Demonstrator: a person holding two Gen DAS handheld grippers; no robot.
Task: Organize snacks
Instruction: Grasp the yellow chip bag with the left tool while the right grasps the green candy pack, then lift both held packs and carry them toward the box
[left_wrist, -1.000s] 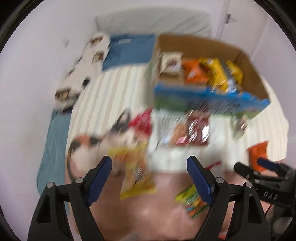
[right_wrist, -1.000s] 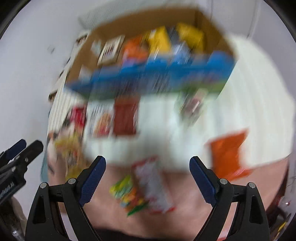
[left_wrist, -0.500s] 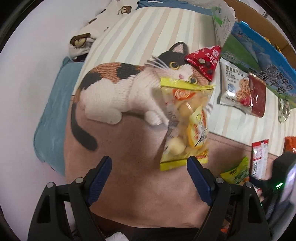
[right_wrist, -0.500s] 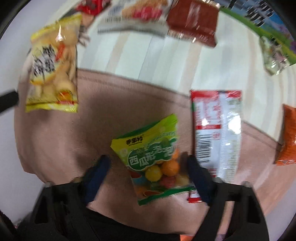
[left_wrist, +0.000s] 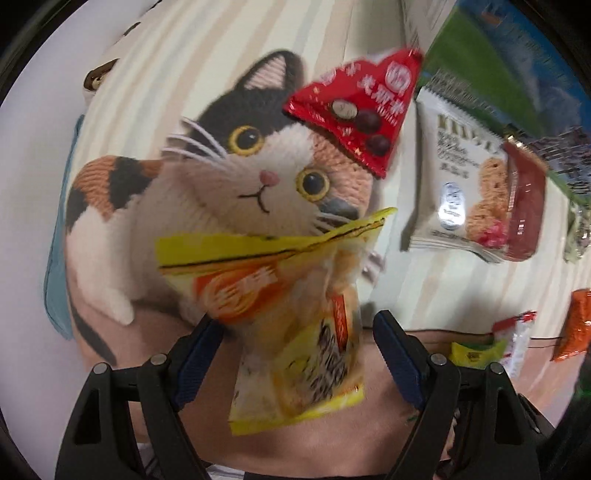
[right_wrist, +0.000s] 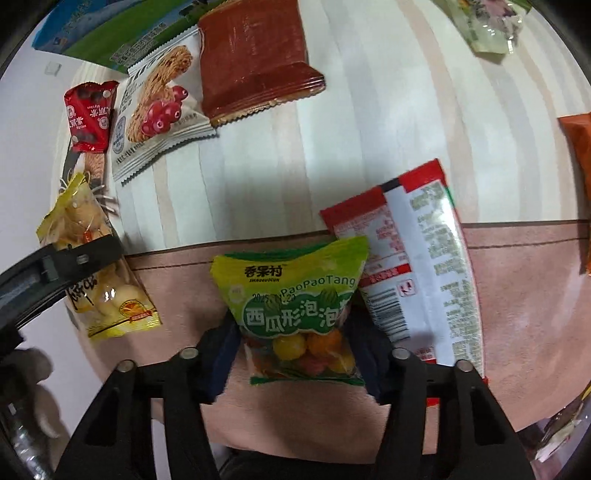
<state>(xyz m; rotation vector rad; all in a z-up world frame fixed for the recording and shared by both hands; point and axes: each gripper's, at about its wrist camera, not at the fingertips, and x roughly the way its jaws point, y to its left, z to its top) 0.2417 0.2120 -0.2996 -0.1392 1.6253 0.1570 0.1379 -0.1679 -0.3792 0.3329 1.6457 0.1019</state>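
Both grippers spread: left gripper (left_wrist: 299, 347) straddling yellow crinkly plastic snack bag (left_wrist: 295, 332), right gripper (right_wrist: 295, 350) straddling green gum-ball pouch (right_wrist: 295, 306) beside it; close squarely mid-bag, avoiding thin seams.

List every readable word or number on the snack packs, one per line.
"PaoPaoTang" and "西瓜形泡泡": green candy bag.
"香果村": same bag, top.
Date beginning "20": same bag, the rest blurred.
Red-white packet, red chocolate pouch, biscuit pack, yellow bag: print too blurred to read.
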